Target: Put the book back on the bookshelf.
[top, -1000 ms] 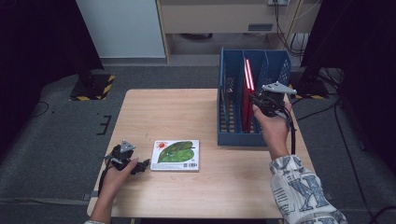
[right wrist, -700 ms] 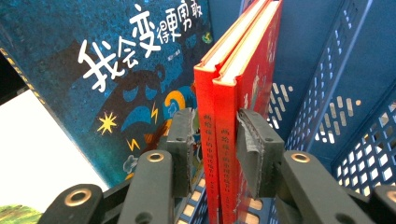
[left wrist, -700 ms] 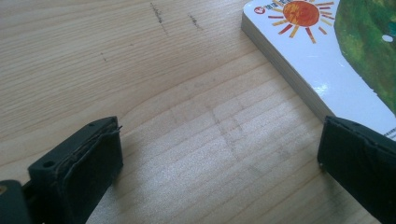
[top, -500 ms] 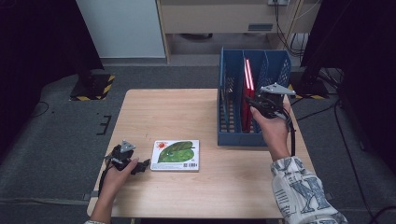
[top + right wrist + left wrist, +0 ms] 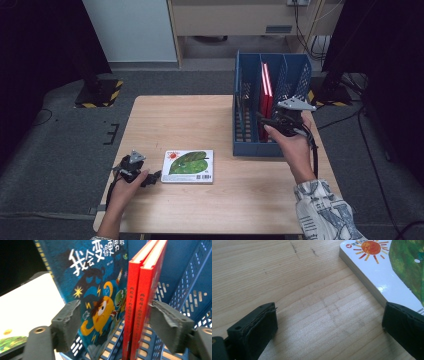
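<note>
A blue slotted rack stands at the table's right side with two red books upright in its middle slot. My right gripper hovers at their near end. In the right gripper view its jaws have just been opening: the grey pads stand apart from the red books and a blue picture book between them. A leaf-cover book lies flat on the table. My left gripper rests open on the wood beside it, one jaw near the book's corner.
The wooden table runs bare from the flat book to the rack. Its right slot holds nothing I can see. Grey floor surrounds the table, and a pale cabinet stands beyond the far edge.
The right hand with its gripper has slipped a little toward the person, along the red books. The left hand and the flat book have kept still.
</note>
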The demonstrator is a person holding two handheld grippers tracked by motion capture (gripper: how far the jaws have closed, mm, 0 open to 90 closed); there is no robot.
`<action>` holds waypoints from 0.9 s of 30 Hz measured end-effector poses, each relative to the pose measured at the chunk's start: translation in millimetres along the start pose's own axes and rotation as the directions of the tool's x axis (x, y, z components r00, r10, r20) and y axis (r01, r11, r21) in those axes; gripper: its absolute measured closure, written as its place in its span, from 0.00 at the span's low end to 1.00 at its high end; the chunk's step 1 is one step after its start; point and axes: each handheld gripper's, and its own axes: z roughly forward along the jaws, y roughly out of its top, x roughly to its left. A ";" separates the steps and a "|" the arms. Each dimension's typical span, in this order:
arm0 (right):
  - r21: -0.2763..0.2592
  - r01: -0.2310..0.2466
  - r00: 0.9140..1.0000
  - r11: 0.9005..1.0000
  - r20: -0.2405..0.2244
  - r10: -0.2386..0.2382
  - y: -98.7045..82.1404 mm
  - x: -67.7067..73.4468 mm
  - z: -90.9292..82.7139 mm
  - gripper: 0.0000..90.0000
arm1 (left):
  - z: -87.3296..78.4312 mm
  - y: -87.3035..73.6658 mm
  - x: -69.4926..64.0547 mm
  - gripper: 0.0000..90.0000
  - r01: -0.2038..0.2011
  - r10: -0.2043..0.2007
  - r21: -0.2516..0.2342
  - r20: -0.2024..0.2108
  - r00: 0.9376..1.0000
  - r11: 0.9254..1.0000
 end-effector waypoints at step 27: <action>0.069 0.069 0.987 0.995 -0.153 -0.058 -42.9 45.0 -6.3 0.16 | 0.4 0.6 0.1 0.00 0.002 -0.002 0.000 -0.001 1.000 1.000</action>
